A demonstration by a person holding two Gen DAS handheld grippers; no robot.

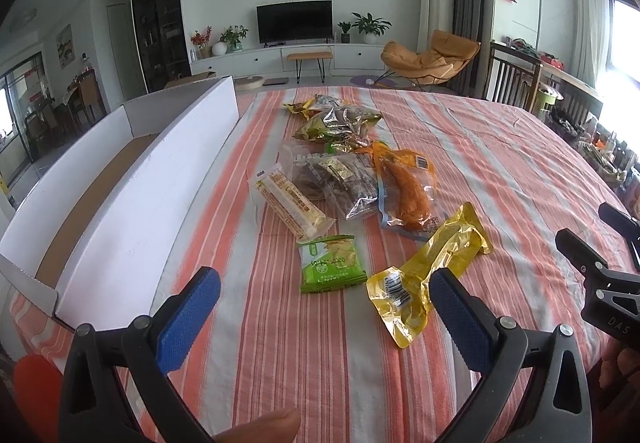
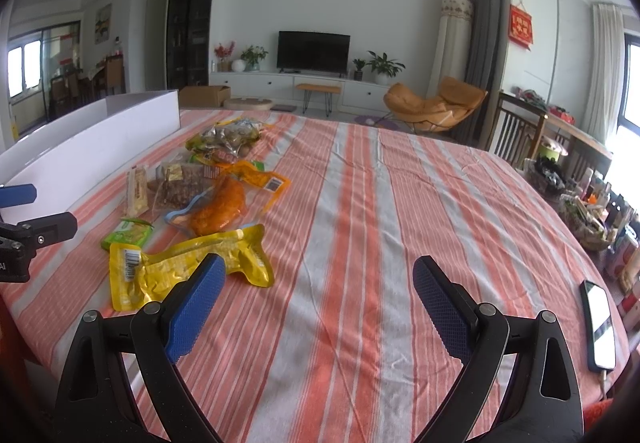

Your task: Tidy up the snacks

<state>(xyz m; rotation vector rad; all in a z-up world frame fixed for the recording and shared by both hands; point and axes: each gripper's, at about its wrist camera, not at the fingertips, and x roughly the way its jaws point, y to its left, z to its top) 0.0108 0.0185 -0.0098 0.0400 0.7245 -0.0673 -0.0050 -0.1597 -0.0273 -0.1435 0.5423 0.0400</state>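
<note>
Both hand-held grippers — left [image 1: 324, 295], right [image 2: 318, 283] — hover wide open and empty over the striped tabletop [image 2: 360, 203], snack packets [image 1: 340, 171] piled just right of the white box [image 1: 132, 203], whose brown inside only the left view shows — a phone [image 2: 599, 325] only the right.

A striped orange, white and grey cloth [image 2: 360, 203] covers the bench. A phone [image 2: 599, 325] lies near its right edge with a cable plugged in. Beyond, a dark television [image 1: 295, 20] stands on a long white cabinet [image 1: 280, 57], potted plants [image 1: 370, 25] beside it, and an orange lounge chair [image 2: 434, 105] sits to the right.
</note>
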